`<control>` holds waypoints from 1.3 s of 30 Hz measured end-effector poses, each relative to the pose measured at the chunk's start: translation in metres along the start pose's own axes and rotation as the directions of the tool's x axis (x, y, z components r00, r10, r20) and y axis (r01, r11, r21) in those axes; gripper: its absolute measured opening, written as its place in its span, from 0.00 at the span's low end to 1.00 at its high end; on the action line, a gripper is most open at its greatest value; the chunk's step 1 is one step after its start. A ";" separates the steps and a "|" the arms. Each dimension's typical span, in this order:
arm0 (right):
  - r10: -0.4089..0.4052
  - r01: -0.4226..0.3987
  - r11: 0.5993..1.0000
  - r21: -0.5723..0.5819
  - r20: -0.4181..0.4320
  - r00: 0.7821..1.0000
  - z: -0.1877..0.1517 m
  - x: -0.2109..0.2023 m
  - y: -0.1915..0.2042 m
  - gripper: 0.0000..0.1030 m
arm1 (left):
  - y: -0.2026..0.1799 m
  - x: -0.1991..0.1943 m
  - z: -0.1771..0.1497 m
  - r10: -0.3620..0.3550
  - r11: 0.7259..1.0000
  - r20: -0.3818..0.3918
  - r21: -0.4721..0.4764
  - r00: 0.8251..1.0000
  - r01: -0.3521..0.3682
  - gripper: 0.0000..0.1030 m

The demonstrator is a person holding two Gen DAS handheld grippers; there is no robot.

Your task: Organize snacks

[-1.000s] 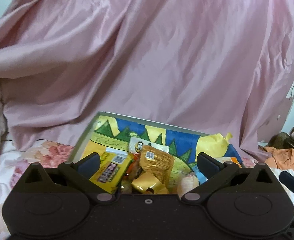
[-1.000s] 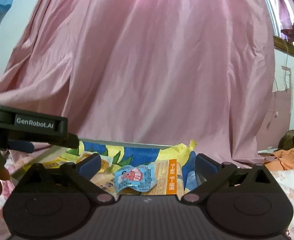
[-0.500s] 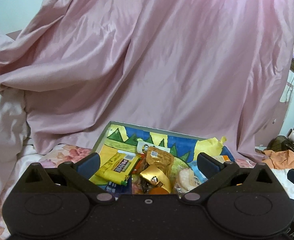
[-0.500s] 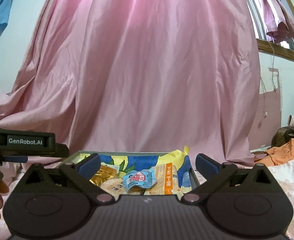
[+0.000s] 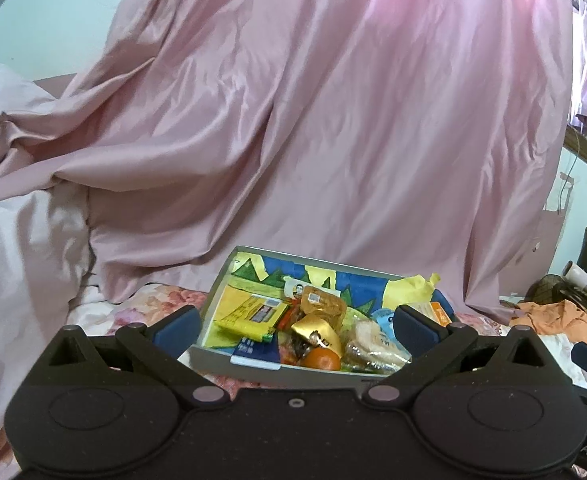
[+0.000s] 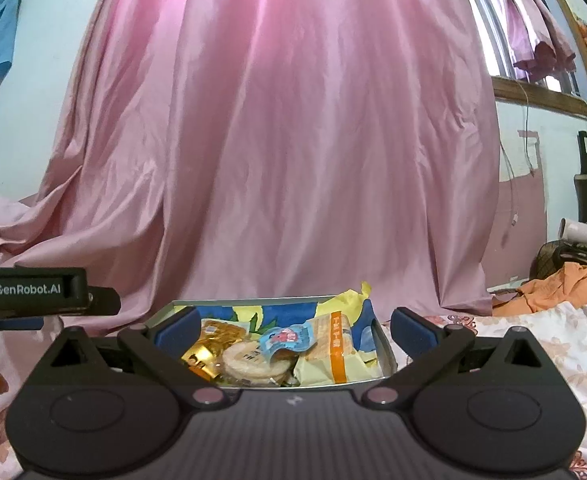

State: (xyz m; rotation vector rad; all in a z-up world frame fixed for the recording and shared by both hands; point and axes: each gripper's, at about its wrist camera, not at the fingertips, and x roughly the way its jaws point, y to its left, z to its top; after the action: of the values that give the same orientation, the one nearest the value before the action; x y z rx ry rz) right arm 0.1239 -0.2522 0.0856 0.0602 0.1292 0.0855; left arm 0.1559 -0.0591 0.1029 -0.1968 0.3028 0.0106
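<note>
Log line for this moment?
left hand-held gripper: open, empty | right hand-held gripper: open, empty | snacks: in tray

Satiny pink curtain (image 5: pixel 313 120), glossy sheen, upper frame. Grey box (image 5: pixel 253 364), matt rim. Crinkly glossy plastic snack wrappers (image 6: pixel 289 340). Matt black plastic tongs (image 5: pixel 295 322).

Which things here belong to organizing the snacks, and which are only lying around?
Belong to the job:
- tray
- yellow packet
- gold wrapper
- round cracker pack
- blue jelly cup

Just lying about:
- pink sheet
- orange cloth
</note>
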 end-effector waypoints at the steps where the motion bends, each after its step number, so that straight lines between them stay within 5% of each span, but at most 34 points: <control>1: 0.000 0.000 1.000 -0.004 0.003 1.000 0.000 -0.004 0.002 1.00 | 0.002 -0.004 -0.002 0.001 1.000 0.000 -0.003 1.000 -0.001 0.99; 39: -0.022 0.022 1.000 -0.001 0.041 0.999 -0.030 -0.093 0.023 1.00 | 0.047 -0.095 -0.054 0.001 1.000 0.039 0.027 0.999 -0.002 0.99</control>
State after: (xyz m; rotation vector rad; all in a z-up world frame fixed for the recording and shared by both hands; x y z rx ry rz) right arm 0.0262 -0.2364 0.0687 0.0588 0.0884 0.0621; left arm 0.0478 -0.0219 0.0713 -0.1695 0.2637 0.0123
